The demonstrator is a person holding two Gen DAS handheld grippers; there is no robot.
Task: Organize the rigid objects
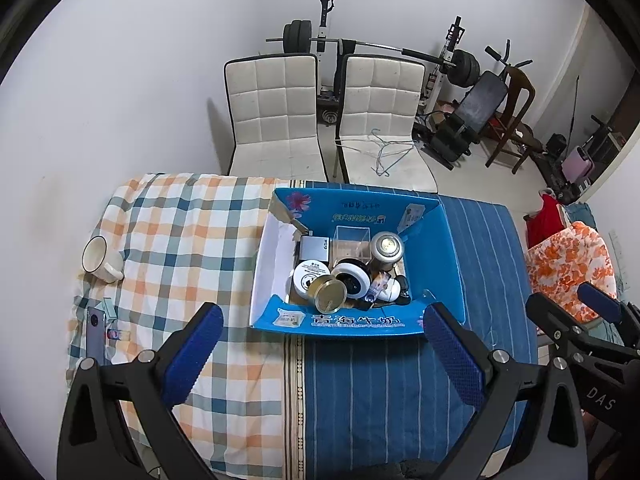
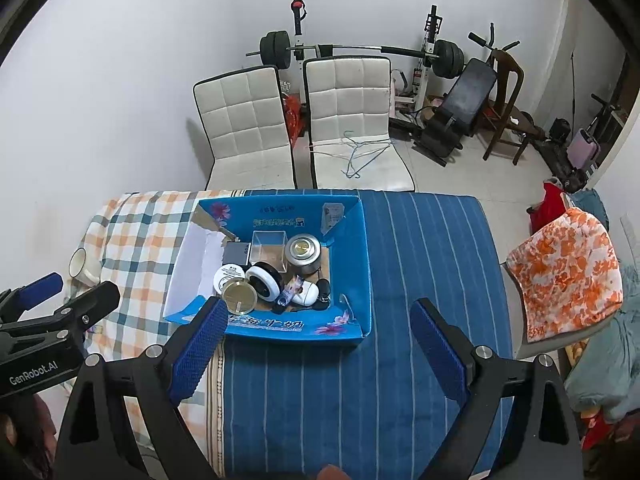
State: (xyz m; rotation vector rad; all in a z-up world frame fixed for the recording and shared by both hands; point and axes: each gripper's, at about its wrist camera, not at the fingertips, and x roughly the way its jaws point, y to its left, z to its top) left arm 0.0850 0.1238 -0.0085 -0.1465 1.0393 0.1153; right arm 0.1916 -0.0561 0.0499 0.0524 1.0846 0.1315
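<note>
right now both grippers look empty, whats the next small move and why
Probably swing the left gripper toward the white mug lying on its side on the checked cloth. Both grippers are open and empty, and the mug sits outside the blue box that already holds the other items.

We see both fisheye views looking steeply down from above the near table edge. Both share the open blue cardboard box (image 1: 360, 322) (image 2: 280, 328) and two white padded chairs (image 1: 276, 120) (image 2: 244, 128); the right camera probably sits further right.

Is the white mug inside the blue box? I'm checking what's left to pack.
No, the white mug lies on the checked cloth, left of the blue box.
</note>
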